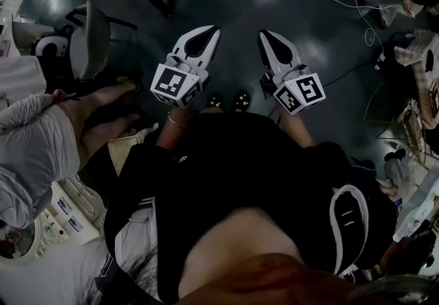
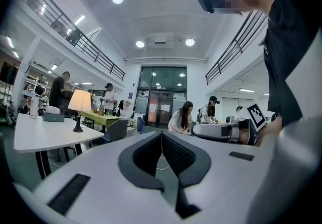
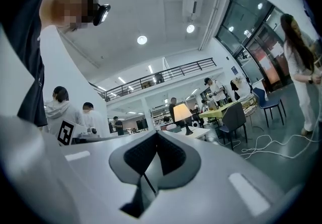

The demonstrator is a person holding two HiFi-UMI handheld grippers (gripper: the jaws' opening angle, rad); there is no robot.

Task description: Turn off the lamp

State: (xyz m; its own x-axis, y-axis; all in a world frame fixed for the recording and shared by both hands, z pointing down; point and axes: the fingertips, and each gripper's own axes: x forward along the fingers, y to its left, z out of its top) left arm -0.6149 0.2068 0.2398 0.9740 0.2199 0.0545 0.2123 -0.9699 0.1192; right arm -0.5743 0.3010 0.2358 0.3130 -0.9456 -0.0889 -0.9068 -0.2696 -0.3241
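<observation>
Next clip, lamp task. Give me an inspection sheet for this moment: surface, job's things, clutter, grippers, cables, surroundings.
Surface: white table, off to the side, apart from both grippers.
Job's things: lamp upright on that table, shade glowing, so on.
Clutter: small box beside the lamp.
Grippers: left gripper and right gripper both shut, nothing between the jaws, held over the floor.
Cables: white cables loose on the floor.
Surroundings: open hall, several people, chairs, glass doors.
</observation>
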